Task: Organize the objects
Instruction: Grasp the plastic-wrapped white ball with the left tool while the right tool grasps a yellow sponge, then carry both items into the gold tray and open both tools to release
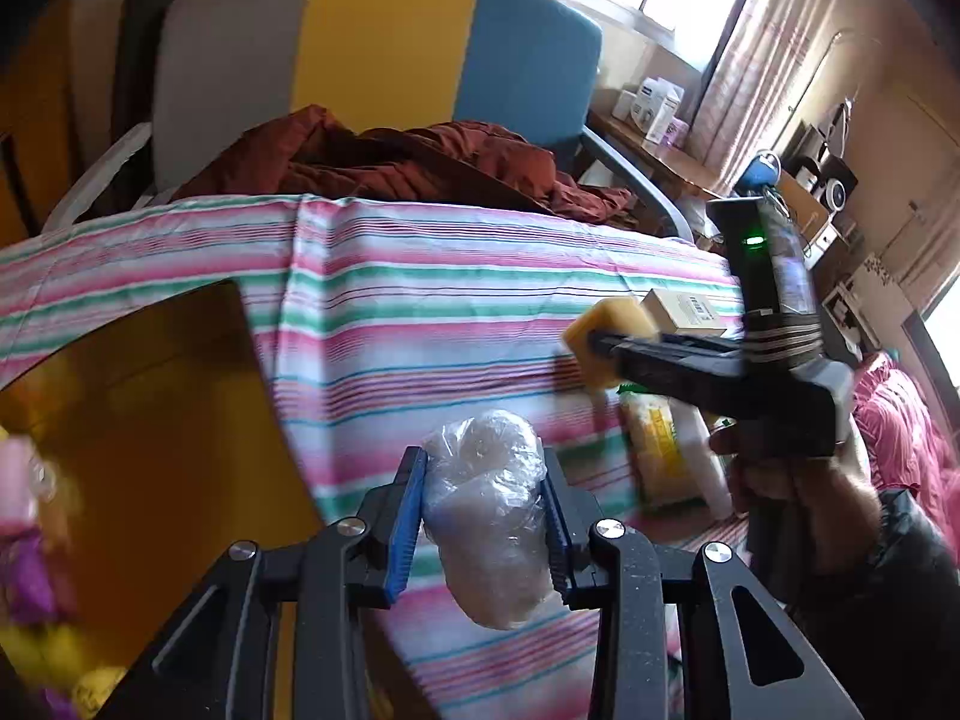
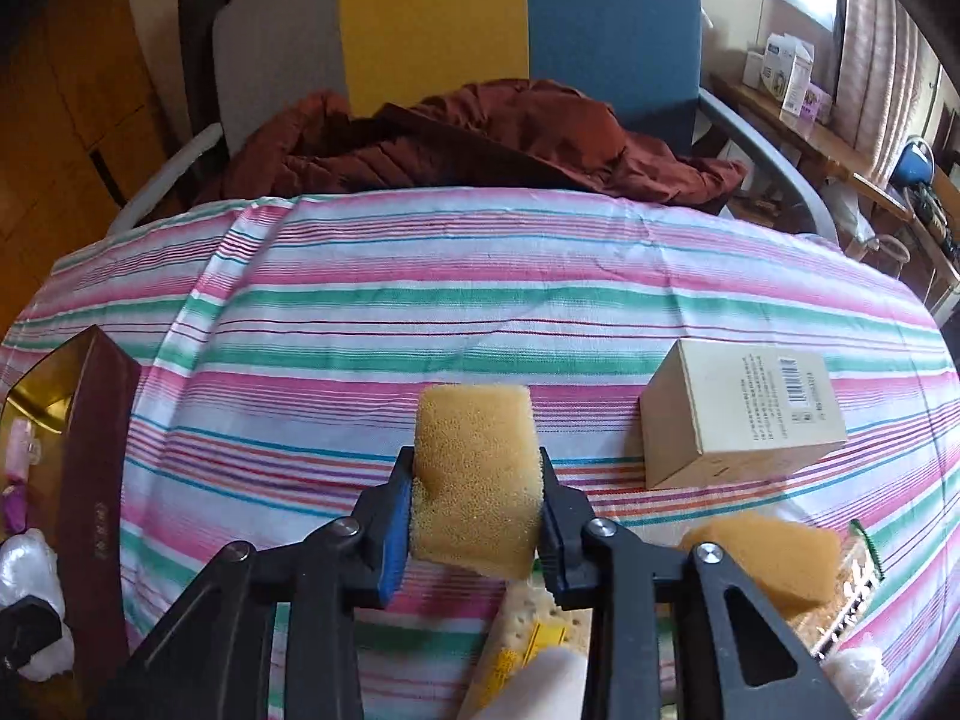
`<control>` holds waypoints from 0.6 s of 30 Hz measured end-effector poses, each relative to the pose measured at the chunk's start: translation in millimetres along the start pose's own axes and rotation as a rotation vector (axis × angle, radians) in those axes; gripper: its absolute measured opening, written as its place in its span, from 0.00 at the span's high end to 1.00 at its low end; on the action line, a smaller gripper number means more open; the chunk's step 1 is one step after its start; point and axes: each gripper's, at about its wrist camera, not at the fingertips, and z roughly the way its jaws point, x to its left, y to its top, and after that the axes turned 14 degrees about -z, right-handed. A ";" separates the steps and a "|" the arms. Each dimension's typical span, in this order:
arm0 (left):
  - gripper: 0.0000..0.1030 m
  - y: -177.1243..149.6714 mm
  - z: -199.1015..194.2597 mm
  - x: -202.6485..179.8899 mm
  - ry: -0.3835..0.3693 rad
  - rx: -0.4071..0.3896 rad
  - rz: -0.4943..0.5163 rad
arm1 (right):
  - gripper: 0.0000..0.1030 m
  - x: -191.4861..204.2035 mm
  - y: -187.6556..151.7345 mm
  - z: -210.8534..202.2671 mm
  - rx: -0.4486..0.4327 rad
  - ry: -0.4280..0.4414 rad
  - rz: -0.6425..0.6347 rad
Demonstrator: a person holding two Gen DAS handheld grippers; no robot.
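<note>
My left gripper (image 1: 483, 462) is shut on a whitish lump wrapped in clear plastic (image 1: 486, 516), held above the striped tablecloth (image 1: 420, 312). To its left lies an open box with a gold inside (image 1: 150, 420). My right gripper (image 2: 475, 459) is shut on a yellow sponge block (image 2: 474, 480), its pads denting the sides. From the left wrist view that sponge (image 1: 600, 324) hangs at the right, over the cloth. A second sponge (image 2: 774, 558) lies on the cloth at the lower right.
A beige cardboard box (image 2: 744, 414) stands on the cloth to the right. A cracker packet (image 2: 534, 630) lies under the right gripper. The dark red box wall (image 2: 96, 480) rises at the left. Behind the table a chair (image 2: 612, 30) holds a rust-red jacket (image 2: 480, 138).
</note>
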 end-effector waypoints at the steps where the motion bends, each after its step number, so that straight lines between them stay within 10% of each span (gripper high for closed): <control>1: 0.65 -2.9 -3.9 5.7 0.006 -0.004 -0.012 | 0.67 4.0 -0.1 -12.3 -0.026 0.002 -0.011; 18: 0.65 -40.7 -91.9 104.7 0.073 -0.129 -0.182 | 0.67 111.6 -20.2 -110.1 -0.226 0.212 -0.107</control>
